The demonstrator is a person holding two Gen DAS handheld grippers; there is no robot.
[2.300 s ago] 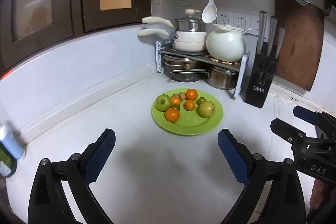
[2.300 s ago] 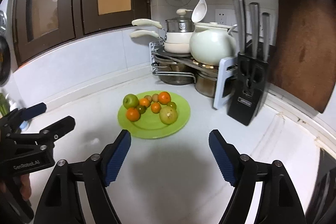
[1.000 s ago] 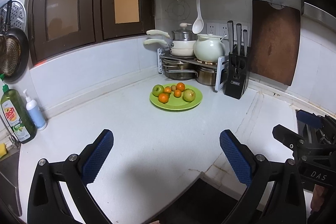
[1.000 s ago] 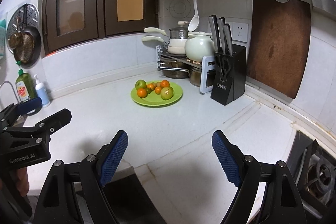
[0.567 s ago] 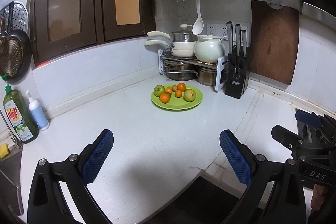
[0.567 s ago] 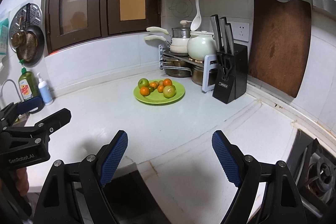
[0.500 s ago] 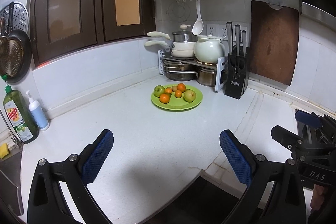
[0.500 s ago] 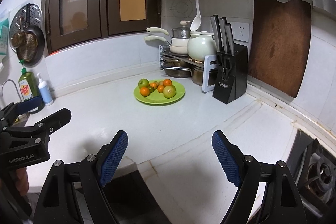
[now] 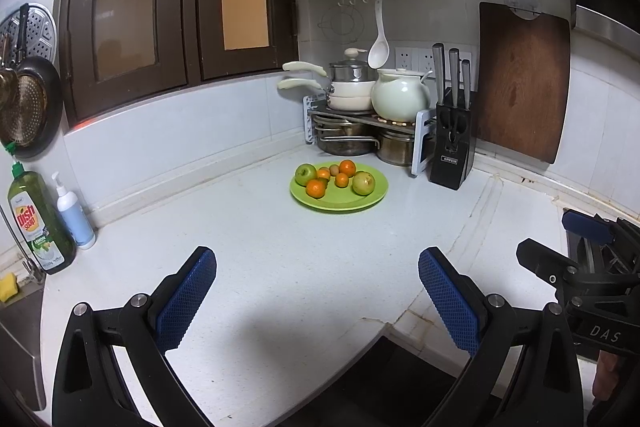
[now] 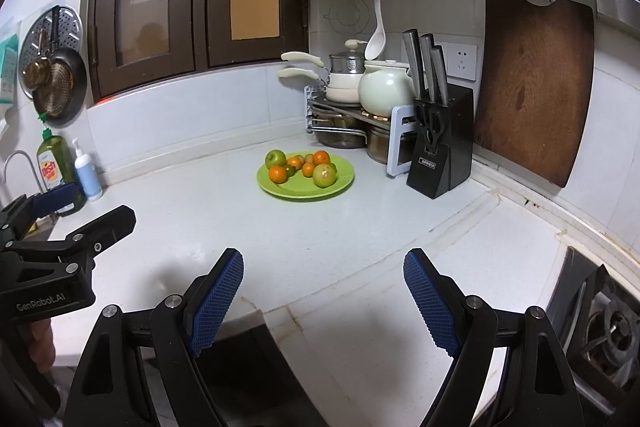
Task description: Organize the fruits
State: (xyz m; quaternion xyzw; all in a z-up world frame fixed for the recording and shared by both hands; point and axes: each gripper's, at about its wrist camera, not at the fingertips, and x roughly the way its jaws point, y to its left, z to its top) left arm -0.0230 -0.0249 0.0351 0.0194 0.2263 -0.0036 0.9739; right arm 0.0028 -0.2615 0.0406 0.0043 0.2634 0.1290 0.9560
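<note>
White kitchen counter (image 9: pixel 280 247), corner spot, fruit all piled on the green plate (image 9: pixel 340 201) way at the far end.

Going left to right: soap bottle (image 9: pixel 38 223) far left, left gripper (image 9: pixel 316 291) spread wide with nothing in it, right gripper (image 10: pixel 323 289) same, empty and touching nothing. Both sit well short of the plate. My worry: those little oranges (image 9: pixel 316 188) are packed tight against the green apple (image 9: pixel 305 173), so a sloppy grab could roll one off, and the knife block (image 9: pixel 452 151) stands just right of the plate.

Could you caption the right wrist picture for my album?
Open right gripper faces a round green plate of oranges and apples on a white kitchen counter.
</note>
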